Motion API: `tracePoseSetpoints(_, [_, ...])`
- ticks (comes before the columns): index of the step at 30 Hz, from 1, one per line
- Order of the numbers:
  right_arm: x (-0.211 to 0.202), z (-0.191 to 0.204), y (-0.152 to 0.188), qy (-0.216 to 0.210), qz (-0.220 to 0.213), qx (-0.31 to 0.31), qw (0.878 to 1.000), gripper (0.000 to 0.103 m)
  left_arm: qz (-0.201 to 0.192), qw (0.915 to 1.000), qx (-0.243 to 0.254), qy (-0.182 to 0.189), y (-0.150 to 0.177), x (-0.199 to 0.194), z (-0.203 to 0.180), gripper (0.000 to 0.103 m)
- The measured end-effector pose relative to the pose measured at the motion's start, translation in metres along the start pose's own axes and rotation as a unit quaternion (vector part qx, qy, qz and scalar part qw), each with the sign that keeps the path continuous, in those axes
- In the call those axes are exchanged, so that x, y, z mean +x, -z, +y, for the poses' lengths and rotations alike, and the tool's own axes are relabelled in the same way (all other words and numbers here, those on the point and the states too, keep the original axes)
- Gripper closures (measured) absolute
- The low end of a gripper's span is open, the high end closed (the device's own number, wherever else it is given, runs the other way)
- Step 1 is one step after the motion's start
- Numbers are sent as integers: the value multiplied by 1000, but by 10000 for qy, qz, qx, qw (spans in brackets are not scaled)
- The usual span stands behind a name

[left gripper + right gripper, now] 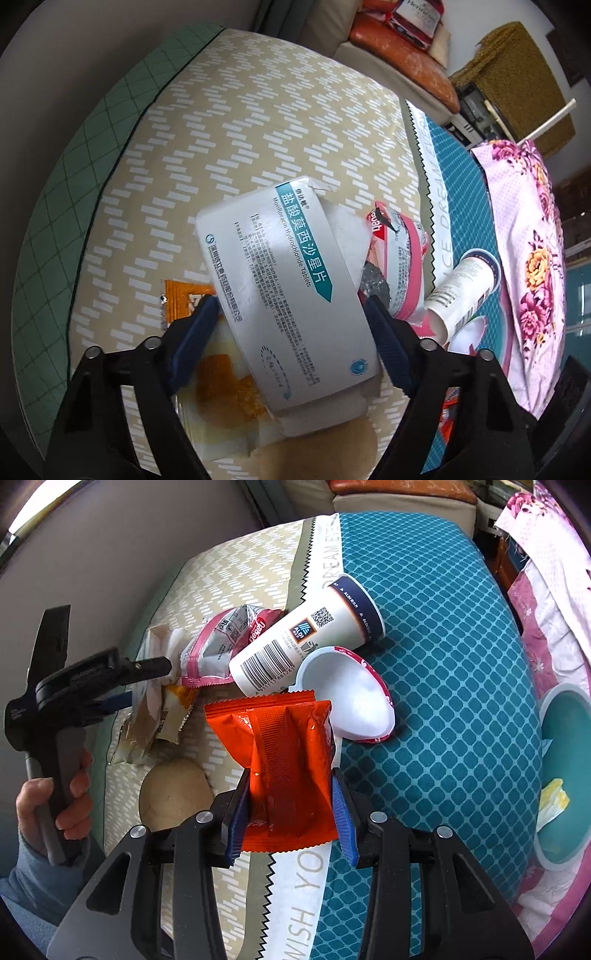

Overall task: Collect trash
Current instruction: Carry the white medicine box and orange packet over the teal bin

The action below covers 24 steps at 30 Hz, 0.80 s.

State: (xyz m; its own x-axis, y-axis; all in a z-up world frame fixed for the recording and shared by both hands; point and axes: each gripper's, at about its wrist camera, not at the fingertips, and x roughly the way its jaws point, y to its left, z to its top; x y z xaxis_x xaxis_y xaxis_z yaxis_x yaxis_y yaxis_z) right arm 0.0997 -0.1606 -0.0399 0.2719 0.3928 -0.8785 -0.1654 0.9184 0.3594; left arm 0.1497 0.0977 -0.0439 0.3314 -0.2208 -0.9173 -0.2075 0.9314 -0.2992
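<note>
my left gripper (291, 306) clamps the medicine box (288, 280), hiding wrappers beneath; right gripper (291, 786) pinches orange packet (284, 753), bottom edge cut off.

I see a white medicine box (288, 291) tilted between my left gripper's (291, 314) pads. An orange wrapper (288, 760) sits pinched in my right gripper (291, 797), paper cup (306, 642) lying just beyond.

My left gripper (291, 314) and right gripper (291, 805) look alike: black plastic arms, round silver screws at the joints, ribbed blue pads (345, 819) on the fingers. My left hand (55, 808) emerges from a grey-blue sleeve (33, 897).
</note>
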Motion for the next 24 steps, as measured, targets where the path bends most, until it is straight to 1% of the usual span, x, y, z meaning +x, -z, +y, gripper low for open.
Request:
tracePoseSetpoints(3, [-4,-2,2,-56,-64,57,9999,64,-74,9999,94,-34,5,-7,2,33])
tracePoseSetpoints(7, [-11,-3,6,-116,-142,102,9998,64,-214,9992,339,79,16,-26,6,34])
tracePoseSetpoints(12, [-20,-4,11,-170,-237,158,9994,64,-415,9972,609,101,30,-48,6,34])
tracePoseSetpoints(14, [-23,-5,12,-197,-277,189,9992,64,-492,9963,668,218,34,-57,7,34])
tracePoseSetpoints(16, [-26,-6,14,-204,-296,204,9991,64,-489,9952,755,378,37,-61,8,34])
tracePoseSetpoints(17, [-29,-6,16,-201,-319,216,9991,64,-489,9949,781,401,39,-63,7,34])
tracePoseSetpoints(21, [-35,-8,19,-215,-411,256,9986,64,-462,9903,1188,559,51,-69,-10,34])
tracePoseSetpoints(24, [-44,-15,24,-216,-518,354,9978,64,-464,9870,1419,591,57,-69,-27,34])
